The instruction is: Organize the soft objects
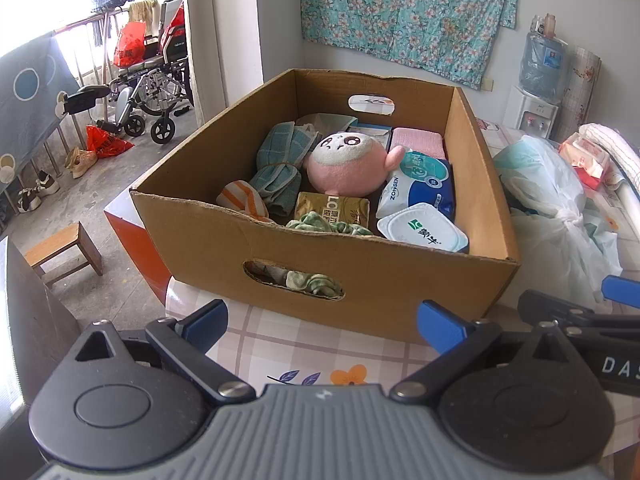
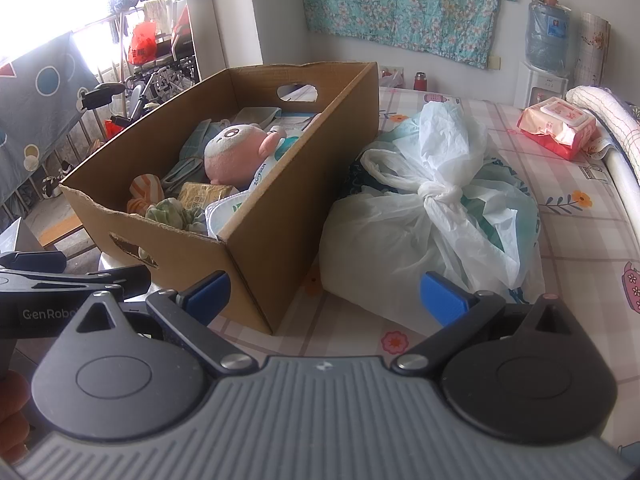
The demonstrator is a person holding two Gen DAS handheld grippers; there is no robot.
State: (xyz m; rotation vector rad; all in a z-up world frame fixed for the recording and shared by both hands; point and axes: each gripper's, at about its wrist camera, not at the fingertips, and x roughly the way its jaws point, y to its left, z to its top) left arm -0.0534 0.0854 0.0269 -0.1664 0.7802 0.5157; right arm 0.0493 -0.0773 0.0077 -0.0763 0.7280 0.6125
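Both grippers spread and empty before the box.

Left wrist view: the left gripper (image 1: 322, 320) hangs spread over the worktop (image 1: 280, 344), just short of the box (image 1: 360, 276); inside it lie a plush (image 1: 346, 168), towel (image 1: 280, 160) and wipes (image 1: 420, 188).
Right wrist view: the right gripper (image 2: 324, 296) gapes at the box corner, a knotted bag (image 2: 432, 216) touching the box's right side.

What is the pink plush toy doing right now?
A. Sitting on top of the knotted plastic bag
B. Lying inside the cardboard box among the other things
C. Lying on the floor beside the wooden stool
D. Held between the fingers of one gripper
B: the pink plush toy lies inside the cardboard box among towels and packets, and both grippers hold nothing.
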